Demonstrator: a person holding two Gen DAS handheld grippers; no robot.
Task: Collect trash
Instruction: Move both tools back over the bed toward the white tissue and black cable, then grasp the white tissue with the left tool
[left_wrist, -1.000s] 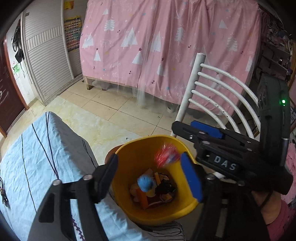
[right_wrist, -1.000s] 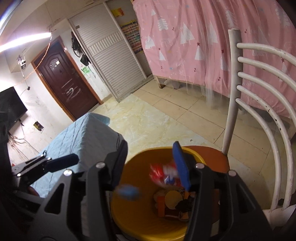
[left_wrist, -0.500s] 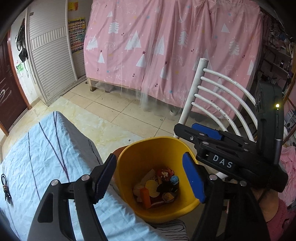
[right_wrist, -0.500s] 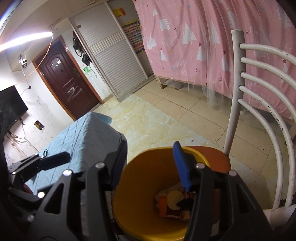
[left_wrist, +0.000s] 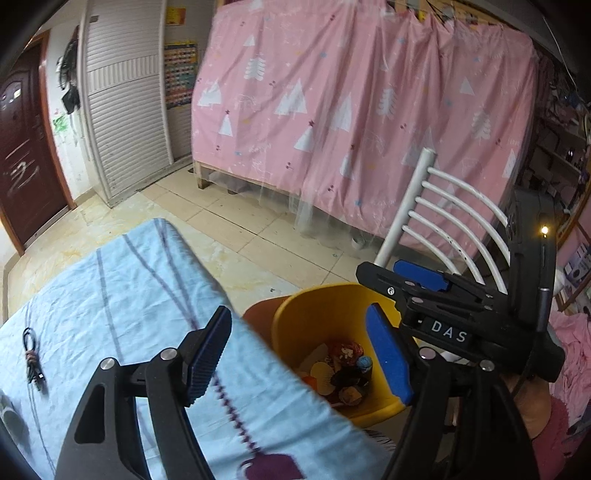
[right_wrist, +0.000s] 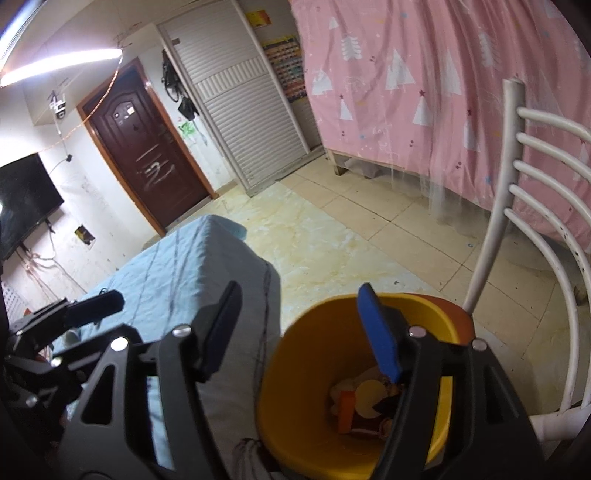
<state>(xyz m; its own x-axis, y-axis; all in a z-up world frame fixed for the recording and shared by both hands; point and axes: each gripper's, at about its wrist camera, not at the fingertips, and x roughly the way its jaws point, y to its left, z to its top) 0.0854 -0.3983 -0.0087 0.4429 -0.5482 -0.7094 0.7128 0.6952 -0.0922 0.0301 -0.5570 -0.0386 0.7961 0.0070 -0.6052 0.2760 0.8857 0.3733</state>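
A yellow bin (left_wrist: 314, 317) stands on a chair seat beside the bed and holds several pieces of trash (left_wrist: 343, 373), among them a red wrapper and a small blue ball. It also shows in the right wrist view (right_wrist: 317, 354). My left gripper (left_wrist: 299, 354) is open and empty, above the bed's edge and the bin. My right gripper (right_wrist: 299, 332) is open and empty above the bin; its body (left_wrist: 454, 314) shows in the left wrist view, right of the bin.
A bed with a light blue sheet (left_wrist: 110, 295) lies left of the bin, with a black cable (left_wrist: 31, 358) on it. A white chair back (right_wrist: 517, 221) stands right. Pink curtain (left_wrist: 369, 129), tiled floor (left_wrist: 240, 229) and a brown door (right_wrist: 147, 155) lie beyond.
A red wrapper and a blue ball fell into the bin and now lie in it. Both grippers have drawn back and left, toward the bed.
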